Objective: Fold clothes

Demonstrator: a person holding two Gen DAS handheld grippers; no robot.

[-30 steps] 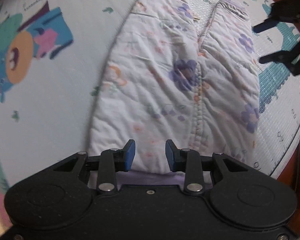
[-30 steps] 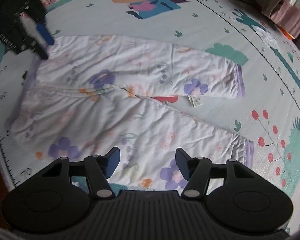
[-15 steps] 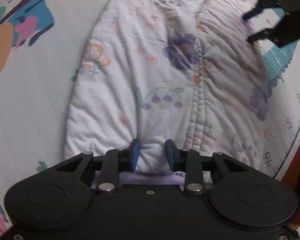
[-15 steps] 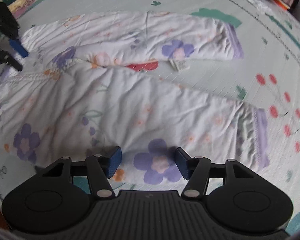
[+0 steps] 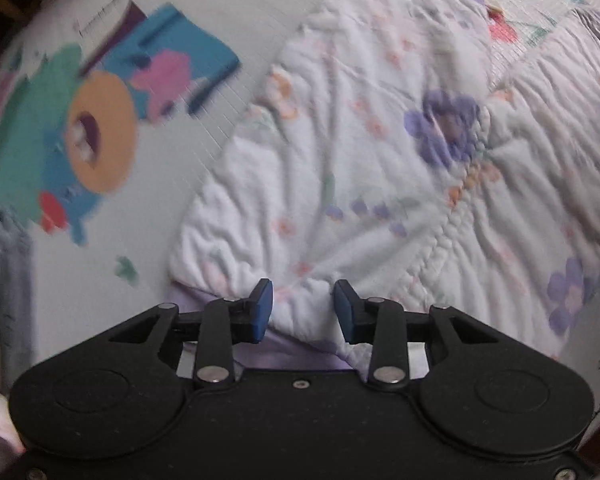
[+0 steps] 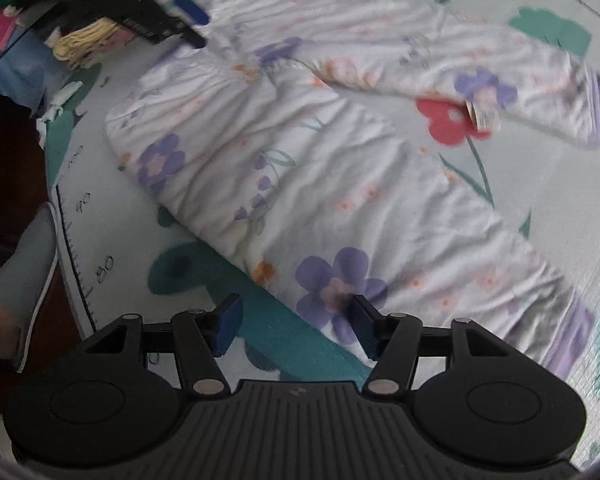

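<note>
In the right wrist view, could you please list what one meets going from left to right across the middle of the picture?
Grey slipper → white floral quilted trousers → red flower printed on the play mat → lilac cuff of the upper trouser leg.

Trousers: soft quilted cloth, matt, wrinkled. Play mat: fine grid-textured surface, printed. Right gripper: matt black plastic, ribbed body.

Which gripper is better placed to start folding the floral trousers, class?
Left. The left gripper already has the trousers waistband bunched between its opening jaws. The right gripper hangs open at one leg's edge, gripping nothing yet.
</note>
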